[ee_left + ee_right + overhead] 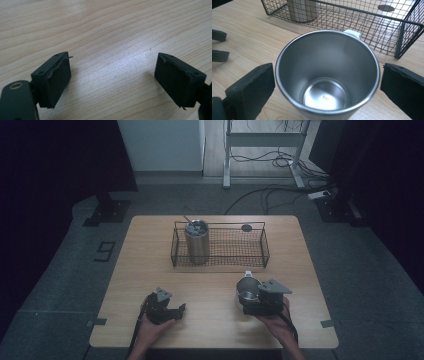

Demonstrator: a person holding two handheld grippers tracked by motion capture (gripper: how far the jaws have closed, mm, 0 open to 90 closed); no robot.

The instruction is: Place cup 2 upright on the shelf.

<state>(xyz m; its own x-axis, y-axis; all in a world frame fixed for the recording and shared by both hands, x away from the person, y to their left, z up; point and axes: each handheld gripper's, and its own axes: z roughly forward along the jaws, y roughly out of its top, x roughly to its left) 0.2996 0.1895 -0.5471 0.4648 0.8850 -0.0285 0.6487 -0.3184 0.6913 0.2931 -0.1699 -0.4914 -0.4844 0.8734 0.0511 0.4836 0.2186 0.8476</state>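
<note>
From the high view, a steel cup (247, 290) stands upright on the table (150, 265), near its front right, just ahead of the right gripper (248, 301); a wire basket (220, 248) farther back already holds a tall tumbler (197, 241). The work looks like loading cups into the basket: one is in, this one is not yet. The right hand (276, 322) comes in from the bottom edge, its gripper level and low. The left gripper (177, 311) lies on the table, pointing right, in the left hand (152, 327). In the left gripper view, the jaws stand apart over bare wood, pinching nothing. In the right gripper view, the cup (327, 75) sits between spread jaws, a small gap on each side, so no grip exists; its handle (352, 33) points toward the basket (367, 22).
</note>
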